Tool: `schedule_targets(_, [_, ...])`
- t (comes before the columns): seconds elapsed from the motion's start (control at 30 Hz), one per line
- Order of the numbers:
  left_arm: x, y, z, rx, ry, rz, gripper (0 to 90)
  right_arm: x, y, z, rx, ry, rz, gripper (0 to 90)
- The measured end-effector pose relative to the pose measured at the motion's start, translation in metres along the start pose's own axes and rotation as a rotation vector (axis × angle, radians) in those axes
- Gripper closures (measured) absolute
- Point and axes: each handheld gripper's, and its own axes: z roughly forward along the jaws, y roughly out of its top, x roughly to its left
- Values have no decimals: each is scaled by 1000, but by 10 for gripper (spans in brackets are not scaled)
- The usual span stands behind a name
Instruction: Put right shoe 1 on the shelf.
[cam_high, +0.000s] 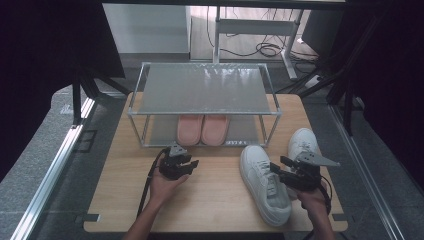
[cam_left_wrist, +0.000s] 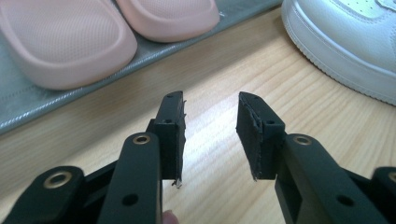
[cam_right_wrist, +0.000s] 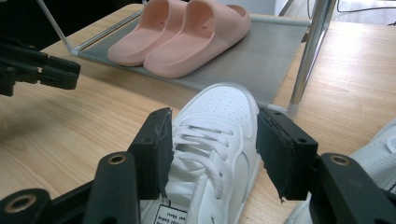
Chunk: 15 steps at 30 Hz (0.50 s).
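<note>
Two pink slippers (cam_high: 202, 129) sit on the rack (cam_high: 204, 111) (bottom shelf), and a white shoe (cam_right_wrist: 212, 140) lies between the right claw's (cam_right_wrist: 212, 156) wide-open, not-touching jaws.

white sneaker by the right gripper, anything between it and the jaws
Nothing visible. In the right gripper view the right gripper straddles the white sneaker at its laces, with open jaws not pressing on it.

I see bare table (cam_high: 210, 190) open between my two hands, while the rack's (cam_high: 200, 112) front posts and the pink slippers (cam_high: 202, 129) block the lower shelf's middle.
</note>
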Motion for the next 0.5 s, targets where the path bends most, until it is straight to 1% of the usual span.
schedule_targets(0.03, [0,-1,-2,0,-1,-6,623,0,0,0,2,2,0,468])
schedule_targets(0.17, [-1,-8,-8,14,-6,-7,611,0,-1,1,5,3,2,468])
schedule_targets(0.3, [-2,-15,-18,16,-6,-7,606,0,-1,1,4,2,3,469])
schedule_targets(0.4, [0,-20,-24,11,-9,-16,602,1,-1,2,10,4,2,469])
schedule_targets(0.5, [3,-25,-27,19,-7,-20,588,2,-2,3,11,6,2,469])
